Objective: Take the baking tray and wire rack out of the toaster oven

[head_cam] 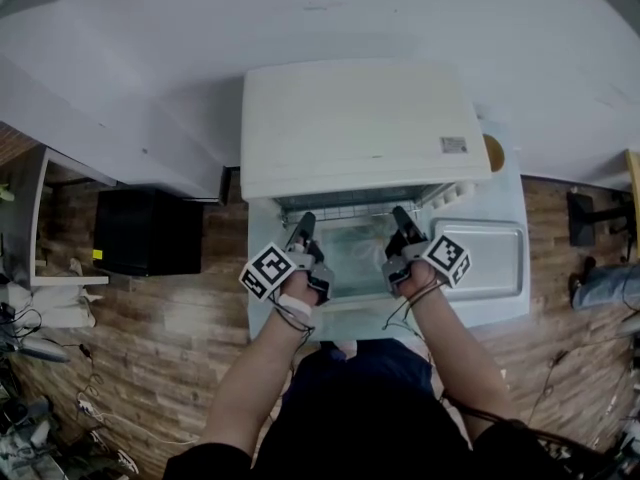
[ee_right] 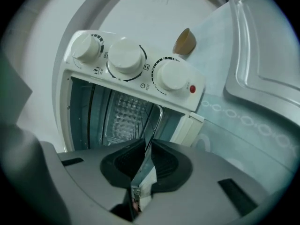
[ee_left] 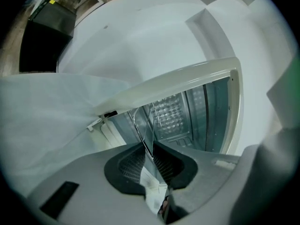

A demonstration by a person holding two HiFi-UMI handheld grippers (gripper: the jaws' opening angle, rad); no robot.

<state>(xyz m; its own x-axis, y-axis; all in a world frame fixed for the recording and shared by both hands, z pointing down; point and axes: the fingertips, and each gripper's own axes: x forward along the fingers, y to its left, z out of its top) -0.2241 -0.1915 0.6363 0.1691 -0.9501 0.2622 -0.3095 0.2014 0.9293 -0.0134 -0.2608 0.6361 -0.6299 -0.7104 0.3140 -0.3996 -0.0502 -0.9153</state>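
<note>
A: Desk [head_cam: 508,306], pale cover. Largest item on it?

B: Toaster oven [head_cam: 360,123], white, at the desk's near edge. Door dropped open toward the person, which gives access to the cavity.

A: Baking tray?

B: Baking tray [head_cam: 478,258], already out. Lies flat by the desk's right edge, just beside the oven, probably parked there to stay clear of the door.

A: Wire rack?

B: Wire rack [head_cam: 345,208], not yet out. Sits level in the oven mouth, front wire facing outward.

A: Grippers?

B: Left gripper [ee_left: 152,156] and right gripper [ee_right: 146,149]. Each is clamped on that front wire, one toward each end. A paired hold like this should let the rack slide out square without tilting.
</note>
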